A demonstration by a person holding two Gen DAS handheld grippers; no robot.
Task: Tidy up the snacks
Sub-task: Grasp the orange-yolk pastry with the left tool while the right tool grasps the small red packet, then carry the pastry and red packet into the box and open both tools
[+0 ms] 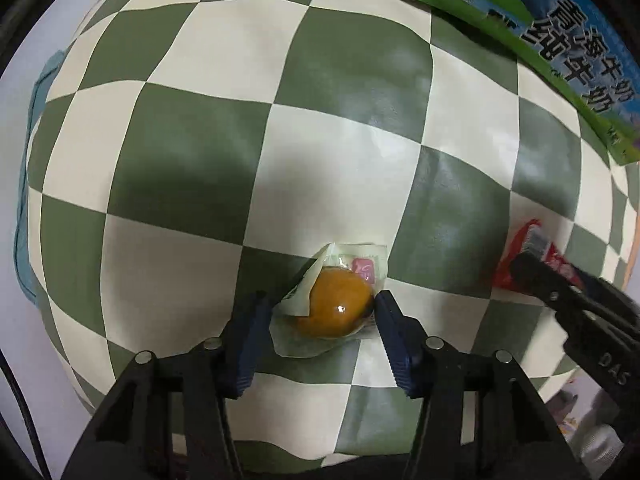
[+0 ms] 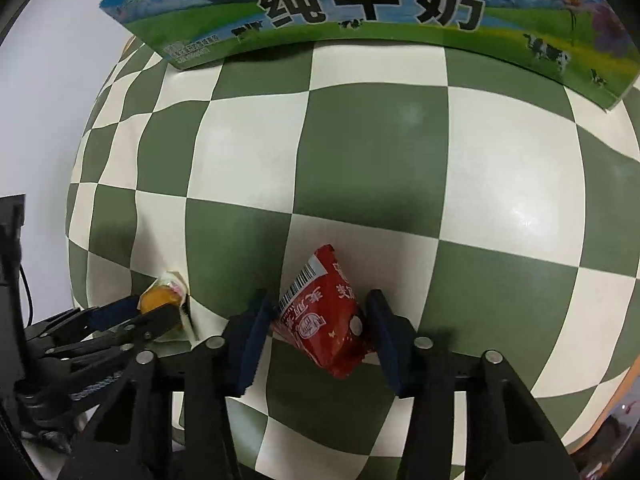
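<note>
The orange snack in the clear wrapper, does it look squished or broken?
Not broken that I can see. The orange snack looks round and whole between the left claw. Only its clear wrapper is crumpled, with one corner sticking up. The red packet in the right claw lies tilted, but sealed.

a home setting, likely a dining spot: the surface wears a green-and-cream checkered cloth, a printed milk carton box stands at its far edge, and a plain white wall rises beside it.
</note>
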